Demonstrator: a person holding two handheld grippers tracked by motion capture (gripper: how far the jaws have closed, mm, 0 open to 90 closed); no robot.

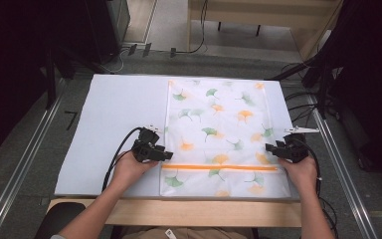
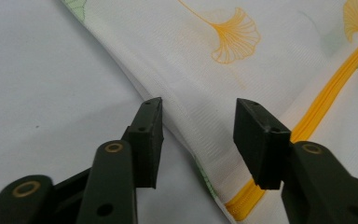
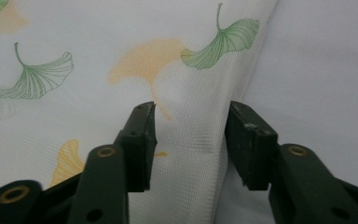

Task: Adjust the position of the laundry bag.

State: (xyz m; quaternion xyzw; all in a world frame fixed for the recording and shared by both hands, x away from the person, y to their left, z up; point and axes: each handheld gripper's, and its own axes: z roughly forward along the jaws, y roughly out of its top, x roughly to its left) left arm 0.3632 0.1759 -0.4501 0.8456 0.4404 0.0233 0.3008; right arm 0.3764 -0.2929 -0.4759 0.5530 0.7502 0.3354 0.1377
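Biggest worry from where I sit: the bag (image 1: 219, 134) is thin mesh lying flat on the table (image 1: 114, 114), so if my jaws close on just the top layer, or skate over the seam, one side lifts and the other stays down, and the whole thing skews or bunches instead of coming up even. Second risk is the two sides being out of step, since I'm straddling opposite edges near the zipper (image 1: 219, 168) end and a pull from one hand alone would drag the bag sideways across the table. Smaller one: on the left, the far jaw sits right by the zipper, so it could pinch the zipper tape rather than the plain edge. Pose-wise, both forearms come in from the near side, hands low to the table. The left gripper (image 1: 160, 154) points inward at the bag's left edge, jaws partly open with the hem between them, not pinched yet. The right gripper (image 1: 272, 149) mirrors it at the right edge, jaws about half open, edge between them, nothing held.
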